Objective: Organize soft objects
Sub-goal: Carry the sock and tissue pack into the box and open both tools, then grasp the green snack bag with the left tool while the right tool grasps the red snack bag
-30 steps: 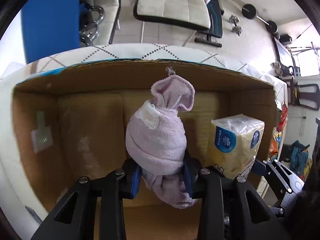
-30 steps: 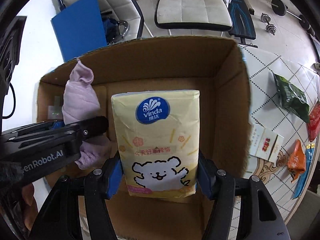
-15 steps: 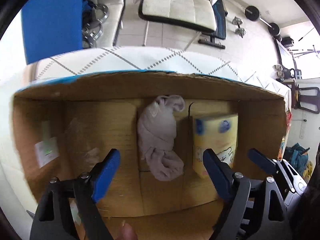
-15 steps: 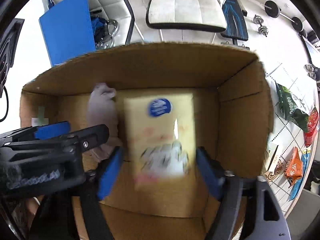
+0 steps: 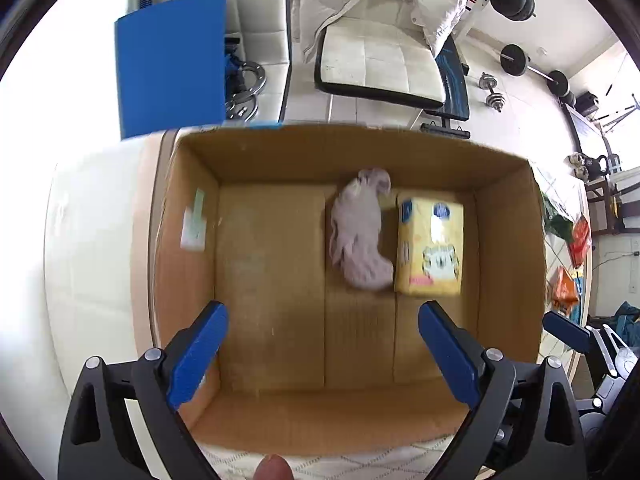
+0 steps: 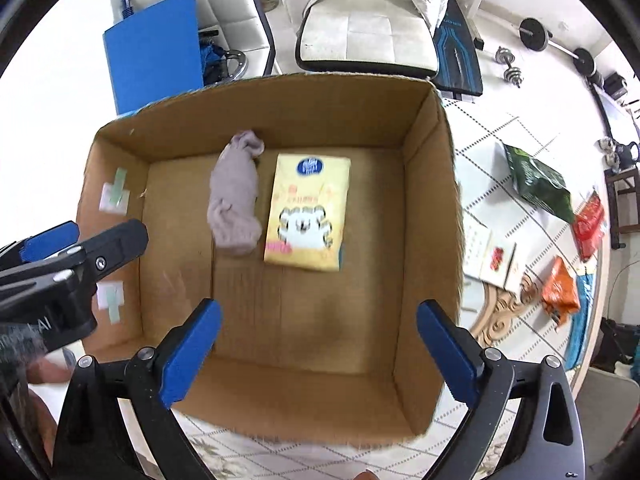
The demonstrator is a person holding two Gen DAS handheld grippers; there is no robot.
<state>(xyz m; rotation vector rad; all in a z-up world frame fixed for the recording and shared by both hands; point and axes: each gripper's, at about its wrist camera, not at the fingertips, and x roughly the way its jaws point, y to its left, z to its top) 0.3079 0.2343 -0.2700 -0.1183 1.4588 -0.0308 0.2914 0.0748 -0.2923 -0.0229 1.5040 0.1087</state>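
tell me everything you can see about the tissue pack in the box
The tissue pack is a soft yellow plastic-wrapped block with a blue oval logo near its far end and a white cartoon animal above a pink strip nearer the camera. It lies flat, printed face up, on the floor of the open cardboard box, right of center. The pale pink sock lies along its left side, touching or nearly so. Neither tool holds it.

Blurred blue oval logo on tissue pack [image 6: 307,213], unreadable, partial letters "AI" on left gripper [image 6: 48,264] body
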